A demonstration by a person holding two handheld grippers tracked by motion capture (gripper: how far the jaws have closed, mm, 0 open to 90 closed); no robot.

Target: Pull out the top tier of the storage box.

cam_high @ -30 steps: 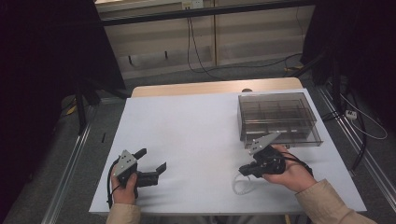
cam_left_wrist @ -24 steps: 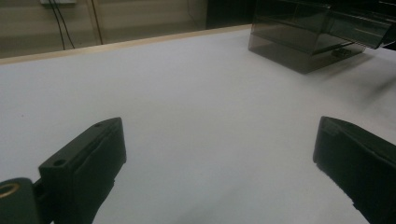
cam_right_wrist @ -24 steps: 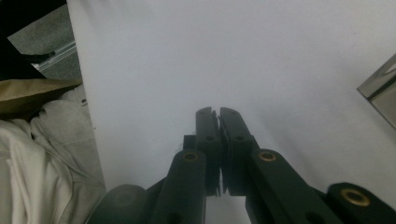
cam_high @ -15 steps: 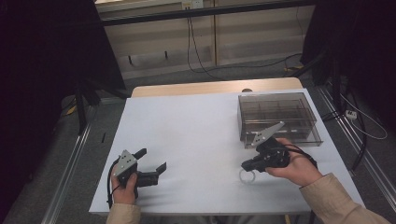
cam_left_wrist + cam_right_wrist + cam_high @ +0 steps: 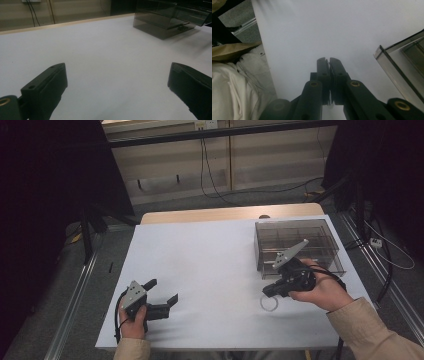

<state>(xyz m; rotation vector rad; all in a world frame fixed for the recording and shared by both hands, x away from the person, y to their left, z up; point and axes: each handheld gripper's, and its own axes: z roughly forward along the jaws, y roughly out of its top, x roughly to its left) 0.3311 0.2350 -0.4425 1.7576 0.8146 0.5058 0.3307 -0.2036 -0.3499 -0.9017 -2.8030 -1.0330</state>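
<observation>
Two grippers sit over the white table [image 5: 215, 255], one in each of your hands. Your left gripper [image 5: 164, 297] is at the near left part of the table, held low, with its jaws spread wide apart and nothing between them; the left gripper view shows bare white surface in the gap and the smoky clear plastic organizer box [image 5: 172, 18] far off to the right. Your right gripper [image 5: 266, 292] is at the near right, its jaws pointing toward the left and near side, and in the right gripper view [image 5: 329, 61] the two black jaws are pressed together along their length. A thin sliver of something pale seems to sit in the seam between them, but you cannot tell from that view what it is. In the high view a small clear ring [image 5: 269, 303] lies on the table just at the tips of your right gripper, near side of them; whether the jaws pinch its rim or merely touch it is too small to tell. The organizer box [image 5: 300, 245] stands on the far right part of the table, just beyond your right hand [image 5: 320, 290], with its inner dividers visible through the tinted walls. Your beige sleeve [image 5: 375, 332] comes in from the near right corner.
</observation>
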